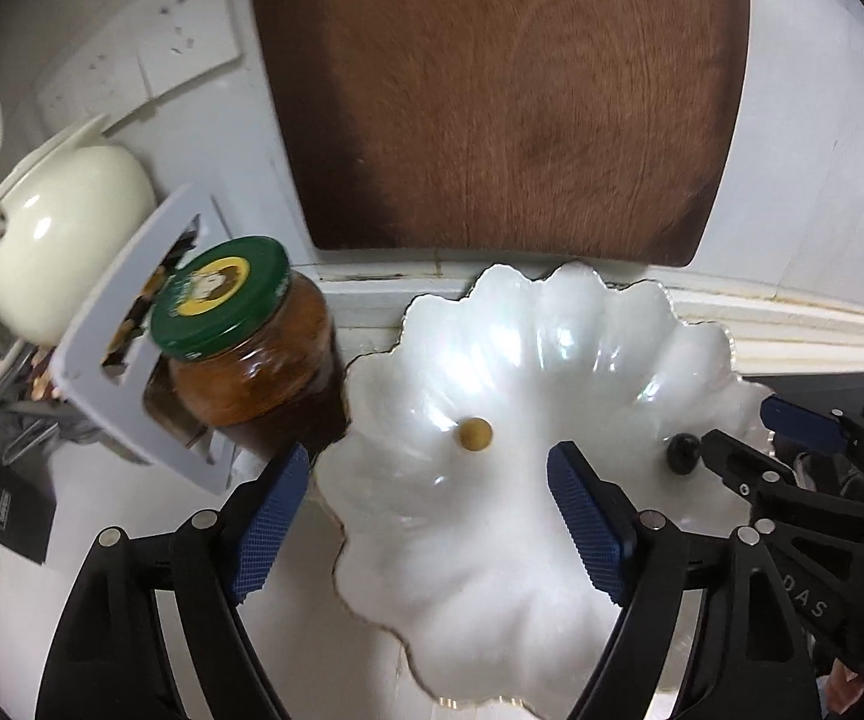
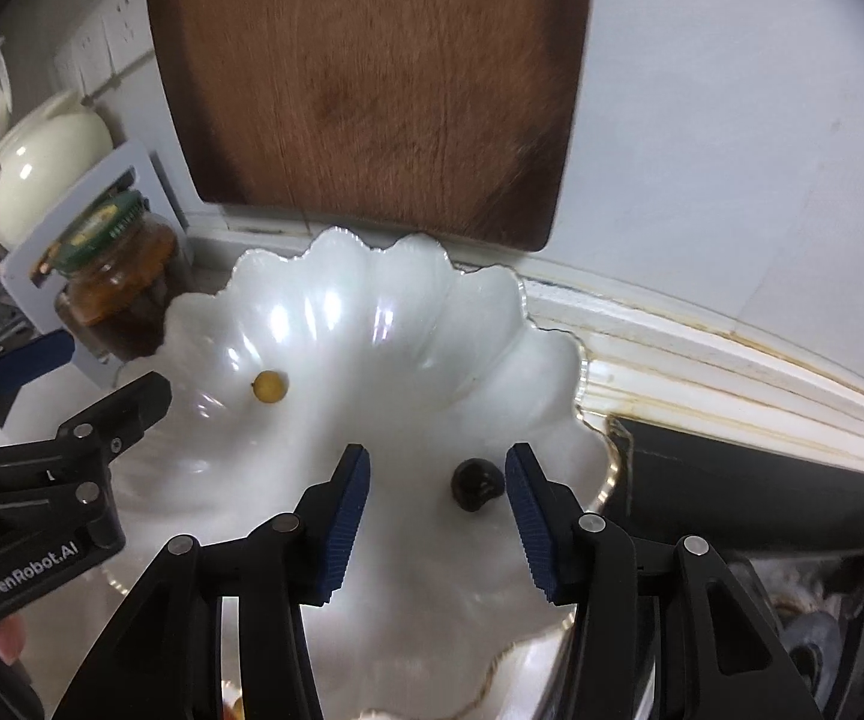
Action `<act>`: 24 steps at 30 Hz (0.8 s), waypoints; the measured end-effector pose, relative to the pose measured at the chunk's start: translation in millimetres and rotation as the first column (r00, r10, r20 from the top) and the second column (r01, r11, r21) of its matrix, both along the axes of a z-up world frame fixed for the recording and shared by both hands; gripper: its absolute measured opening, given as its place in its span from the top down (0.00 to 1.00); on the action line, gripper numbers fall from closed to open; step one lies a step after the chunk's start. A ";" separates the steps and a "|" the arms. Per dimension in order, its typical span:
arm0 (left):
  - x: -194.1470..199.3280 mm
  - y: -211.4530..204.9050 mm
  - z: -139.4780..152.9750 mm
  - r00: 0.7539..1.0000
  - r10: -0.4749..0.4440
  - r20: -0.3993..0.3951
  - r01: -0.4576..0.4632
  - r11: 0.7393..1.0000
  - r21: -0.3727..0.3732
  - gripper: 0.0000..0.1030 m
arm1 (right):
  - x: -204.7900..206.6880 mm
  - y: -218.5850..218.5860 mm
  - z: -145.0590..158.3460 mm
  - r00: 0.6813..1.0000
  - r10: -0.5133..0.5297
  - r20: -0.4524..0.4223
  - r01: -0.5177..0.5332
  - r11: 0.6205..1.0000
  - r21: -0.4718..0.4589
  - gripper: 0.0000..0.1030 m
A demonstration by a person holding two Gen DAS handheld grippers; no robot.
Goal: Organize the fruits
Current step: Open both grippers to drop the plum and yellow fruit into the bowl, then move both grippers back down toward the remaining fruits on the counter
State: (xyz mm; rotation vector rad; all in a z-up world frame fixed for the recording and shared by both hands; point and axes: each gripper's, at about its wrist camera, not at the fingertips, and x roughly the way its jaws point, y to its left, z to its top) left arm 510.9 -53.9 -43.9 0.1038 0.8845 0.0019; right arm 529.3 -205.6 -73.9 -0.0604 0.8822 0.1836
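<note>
Differences between views are small: only the right wrist view shows a dark stove edge (image 2: 762,480) beside the scalloped white dish (image 2: 408,324), while the left wrist view shows the jar with green lid (image 1: 252,348) large and close. The yellow fruit (image 1: 474,435) lies in the dish, ahead of the left gripper (image 1: 426,516), whose fingers are spread and hold nothing. The dark fruit (image 2: 477,483) lies between the spread fingers of the right gripper (image 2: 438,516), near its right pad; contact is unclear. The near rim of the dish is hidden behind the gripper bodies.
</note>
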 end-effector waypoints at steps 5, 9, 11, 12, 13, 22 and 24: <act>-26.0 6.2 18.1 0.999 -0.007 0.036 0.008 1.000 -0.026 0.20 | -24.2 -3.3 17.1 0.999 -0.014 0.041 0.013 1.000 0.021 0.53; -46.1 3.9 31.6 0.996 -0.038 0.080 0.040 0.999 -0.025 0.20 | -50.1 -7.6 33.6 0.996 -0.031 0.083 0.028 0.999 0.036 0.53; -60.0 4.6 41.9 0.992 -0.053 0.112 0.058 0.998 -0.038 0.17 | -59.0 -6.2 38.0 0.994 -0.037 0.102 0.033 0.999 0.042 0.53; -63.6 4.6 44.0 0.991 -0.056 0.120 0.062 0.997 -0.045 0.15 | -68.1 -7.4 43.1 0.992 -0.044 0.119 0.038 0.998 0.051 0.53; -71.4 5.8 50.1 0.989 -0.064 0.135 0.073 0.996 -0.060 0.15 | -74.2 -7.1 46.0 0.990 -0.049 0.133 0.041 0.998 0.057 0.53; -127.9 10.9 83.7 0.968 -0.087 0.236 0.104 0.993 -0.063 0.15 | -134.9 -6.0 75.3 0.968 -0.059 0.244 0.050 0.998 0.043 0.53; -138.9 13.0 85.9 0.966 -0.088 0.245 0.107 0.992 -0.065 0.15 | -146.5 -4.8 78.7 0.965 -0.049 0.258 0.041 0.998 0.037 0.52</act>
